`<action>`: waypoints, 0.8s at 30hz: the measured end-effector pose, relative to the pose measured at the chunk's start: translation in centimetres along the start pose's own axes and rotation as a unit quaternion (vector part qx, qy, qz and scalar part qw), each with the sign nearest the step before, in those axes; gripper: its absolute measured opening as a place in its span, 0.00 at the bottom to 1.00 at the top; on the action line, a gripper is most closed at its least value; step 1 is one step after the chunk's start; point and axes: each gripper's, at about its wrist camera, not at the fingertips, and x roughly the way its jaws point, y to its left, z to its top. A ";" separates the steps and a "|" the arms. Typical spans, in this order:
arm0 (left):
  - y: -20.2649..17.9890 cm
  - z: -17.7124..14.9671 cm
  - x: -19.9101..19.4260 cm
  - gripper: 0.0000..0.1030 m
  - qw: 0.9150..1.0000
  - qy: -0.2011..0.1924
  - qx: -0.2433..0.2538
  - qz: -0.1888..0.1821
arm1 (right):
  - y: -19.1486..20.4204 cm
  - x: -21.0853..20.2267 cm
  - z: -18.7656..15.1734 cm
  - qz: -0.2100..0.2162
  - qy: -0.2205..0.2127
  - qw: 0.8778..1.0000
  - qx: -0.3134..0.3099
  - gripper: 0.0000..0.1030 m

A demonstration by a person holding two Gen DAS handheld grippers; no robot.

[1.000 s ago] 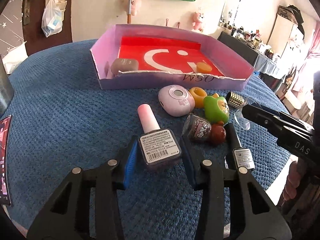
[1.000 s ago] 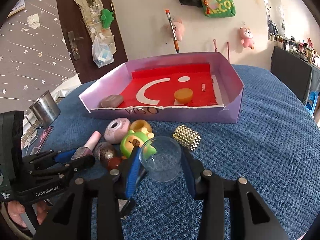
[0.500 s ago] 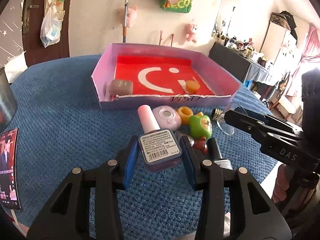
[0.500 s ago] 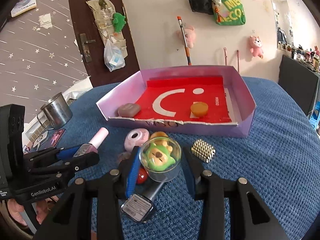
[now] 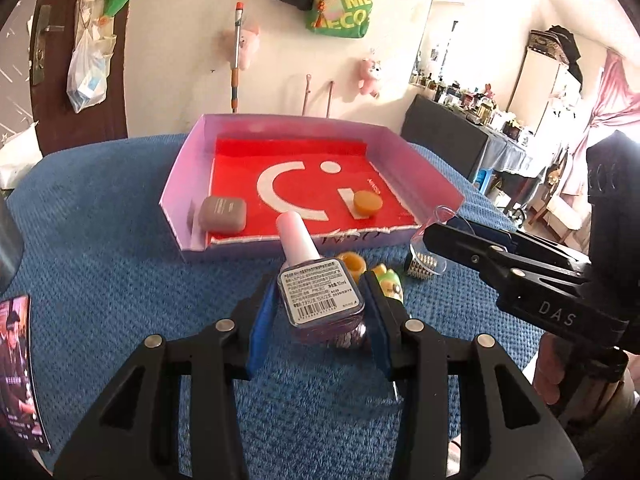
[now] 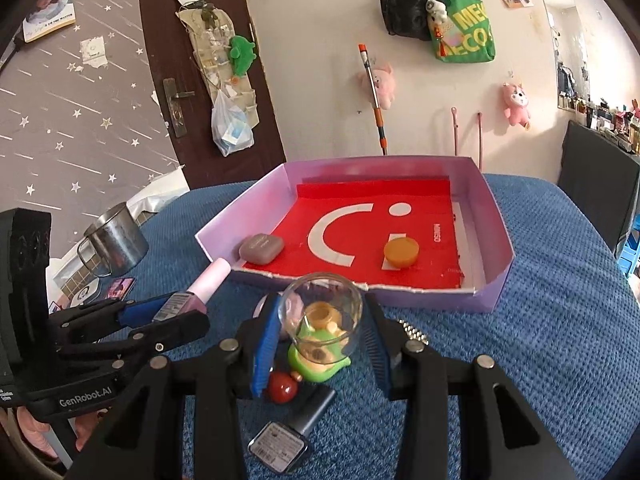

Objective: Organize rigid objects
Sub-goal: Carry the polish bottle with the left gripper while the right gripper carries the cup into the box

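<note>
Above the blue tabletop (image 5: 100, 240), both grippers are carrying a load toward the pink tray (image 5: 188, 200), so the step in hand looks like the transfer, with pick-up done and release not yet begun. The left gripper (image 5: 318, 308) has its fingers clamped on the sides of a nail-polish bottle (image 5: 320, 296), pink cap pointing at the tray; the right gripper (image 6: 320, 340) has its fingers closed on a clear glass cup (image 6: 320, 316), held mouth-forward and clear of the cloth. Next, I judge, each load needs to pass over the tray's torn near wall and come down on bare red floor, away from the grey case (image 5: 222, 212) and the orange disc (image 5: 367, 202) already lying inside, before the fingers part; the cup is slick and could roll if set on its side. The left view shows the bottle's printed label and the right gripper coming in from the right edge with the cup rim at its tip, but it hides most of the pile under the bottle. The right view shows what remains: a green toy (image 6: 320, 360), a red ball (image 6: 282, 388), a dark bottle (image 6: 292, 428), a studded piece (image 6: 412, 332), and a steel mug (image 6: 114, 240) off to the left.
</note>
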 end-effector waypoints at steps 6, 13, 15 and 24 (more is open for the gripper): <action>0.1 1.3 0.8 0.38 1.000 -0.002 0.002 -0.005 | -0.4 0.7 1.5 -0.004 -0.003 1.000 -0.002 0.42; 0.8 3.1 2.5 0.38 1.000 0.004 0.004 -0.004 | -0.9 2.2 3.3 -0.011 0.004 1.000 -0.007 0.42; 1.0 3.6 3.3 0.38 1.000 0.009 0.003 -0.005 | -1.3 2.9 3.6 -0.012 0.008 1.000 -0.006 0.42; 1.4 5.0 6.7 0.38 0.999 0.038 0.004 -0.005 | -3.0 6.3 4.4 -0.015 0.050 0.999 0.006 0.42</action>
